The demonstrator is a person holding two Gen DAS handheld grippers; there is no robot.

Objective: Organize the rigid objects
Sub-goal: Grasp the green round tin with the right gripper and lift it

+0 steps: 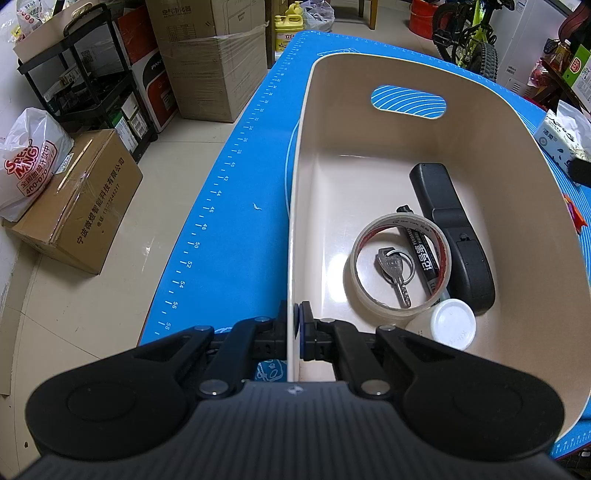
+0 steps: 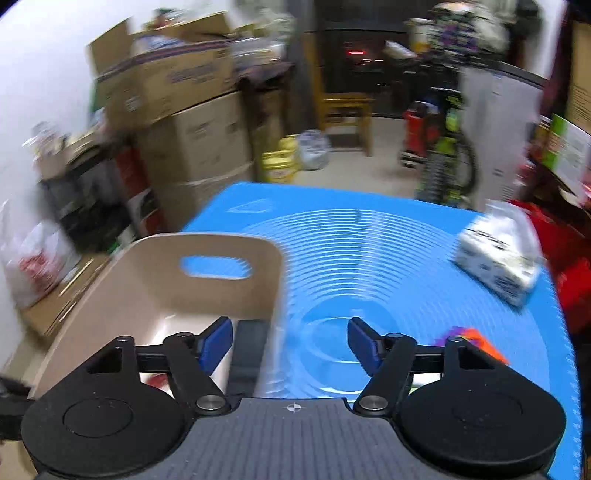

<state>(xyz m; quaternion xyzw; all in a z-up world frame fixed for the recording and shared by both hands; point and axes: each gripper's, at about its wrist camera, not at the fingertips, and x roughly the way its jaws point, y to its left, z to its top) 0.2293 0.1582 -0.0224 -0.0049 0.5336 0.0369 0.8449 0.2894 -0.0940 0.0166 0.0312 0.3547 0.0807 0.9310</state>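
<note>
A beige plastic bin (image 1: 491, 122) stands on the blue mat (image 1: 240, 192). It holds a black remote (image 1: 454, 236), a clear tape roll (image 1: 400, 262) ringing a key (image 1: 395, 273), a black marker (image 1: 421, 251) and a white lid (image 1: 452, 323). My left gripper (image 1: 295, 325) is shut on the bin's near left wall. In the blurred right wrist view, my right gripper (image 2: 290, 341) is open and empty above the bin's right wall (image 2: 271, 295), with the remote (image 2: 247, 354) below it.
A tissue box (image 1: 561, 140) (image 2: 495, 258) lies at the mat's right edge. An orange and purple object (image 2: 476, 339) lies by the right finger. Cardboard boxes (image 1: 210, 62), a black shelf (image 1: 85, 74), a bag and a bicycle (image 1: 472, 33) stand on the floor.
</note>
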